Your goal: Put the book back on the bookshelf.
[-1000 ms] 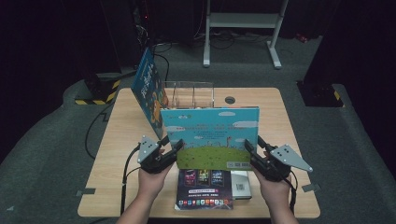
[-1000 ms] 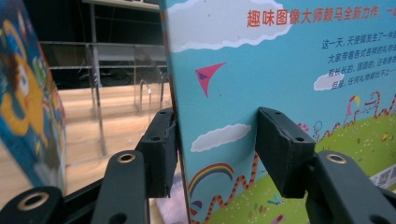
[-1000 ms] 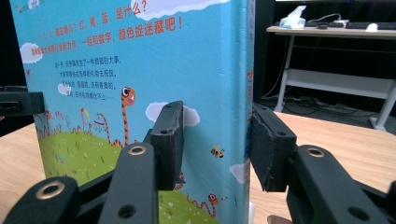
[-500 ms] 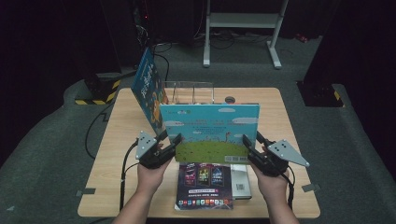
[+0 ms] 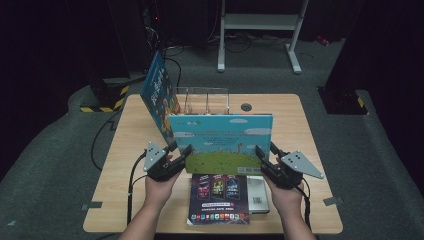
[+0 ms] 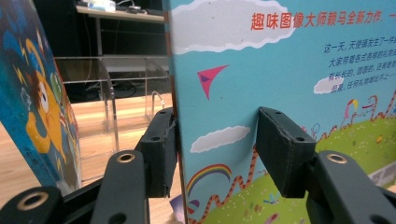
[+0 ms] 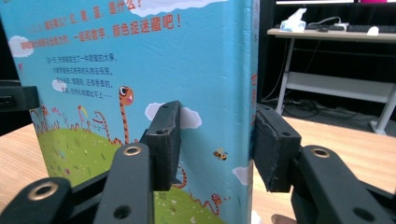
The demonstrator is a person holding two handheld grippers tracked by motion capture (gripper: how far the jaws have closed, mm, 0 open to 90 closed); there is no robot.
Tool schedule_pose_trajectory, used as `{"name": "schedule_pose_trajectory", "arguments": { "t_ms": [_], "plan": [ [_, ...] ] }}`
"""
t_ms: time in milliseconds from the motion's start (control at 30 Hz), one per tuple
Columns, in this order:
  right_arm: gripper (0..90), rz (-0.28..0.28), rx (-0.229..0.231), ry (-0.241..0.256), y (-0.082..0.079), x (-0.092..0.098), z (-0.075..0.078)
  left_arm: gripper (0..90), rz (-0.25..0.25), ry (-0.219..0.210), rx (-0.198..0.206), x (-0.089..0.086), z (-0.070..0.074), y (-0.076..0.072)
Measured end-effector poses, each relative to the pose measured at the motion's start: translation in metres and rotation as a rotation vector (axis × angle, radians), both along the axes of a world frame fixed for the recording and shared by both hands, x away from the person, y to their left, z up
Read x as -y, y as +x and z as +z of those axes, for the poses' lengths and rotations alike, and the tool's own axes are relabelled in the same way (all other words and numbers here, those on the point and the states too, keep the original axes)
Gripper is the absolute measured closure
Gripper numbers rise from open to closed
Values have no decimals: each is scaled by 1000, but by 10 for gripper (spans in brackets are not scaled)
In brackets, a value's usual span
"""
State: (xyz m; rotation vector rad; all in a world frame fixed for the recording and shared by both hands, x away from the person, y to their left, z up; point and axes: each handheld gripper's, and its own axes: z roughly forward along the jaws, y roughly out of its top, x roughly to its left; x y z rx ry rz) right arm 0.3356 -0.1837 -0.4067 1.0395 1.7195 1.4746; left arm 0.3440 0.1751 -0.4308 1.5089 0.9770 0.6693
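Note:
A picture book point(image 5: 220, 137) with a blue sky and green grass cover stands on its long edge at mid-table, facing me. My left gripper point(image 5: 181, 152) is shut on its left edge, one jaw behind and one on the cover point(image 6: 289, 70), at a slant to the book. My right gripper point(image 5: 265, 150) grips the spine end the same way; in the right gripper view the jaws flank the spine and the cover point(image 7: 116, 56). I cannot tell whether the lower edge rests on the table.
A second blue book point(image 5: 159, 95) leans against the left of a clear acrylic rack point(image 5: 207, 100) at the table's back. A dark book point(image 5: 220, 200) lies flat near the front edge, atop a white one point(image 5: 258, 195). The wooden table point(image 5: 300, 125) has bare room on the right.
The picture book has tipped more upright between the grippers, and both grippers have shifted slightly with it. The other books have not moved.

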Motion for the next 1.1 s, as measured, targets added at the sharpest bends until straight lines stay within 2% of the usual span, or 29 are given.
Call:
{"name": "schedule_pose_trajectory", "arguments": {
  "t_ms": [200,333,433,567,867,1100],
  "plan": [
    [519,22,-7,19,-13,5,-3,480,-27,-1,9,0,3,-9],
    [501,20,-10,34,-16,6,-5,469,-32,6,28,2,4,-12],
    [488,21,-6,35,-19,6,-7,461,-33,-11,27,2,3,-15],
    [472,30,-3,33,-22,6,-6,448,-33,-10,29,2,3,-18],
    [393,65,-10,20,-20,5,3,434,-41,-2,43,6,4,-23],
    [325,104,-22,26,-15,0,12,426,-48,1,37,5,4,-22]
  ]
}}
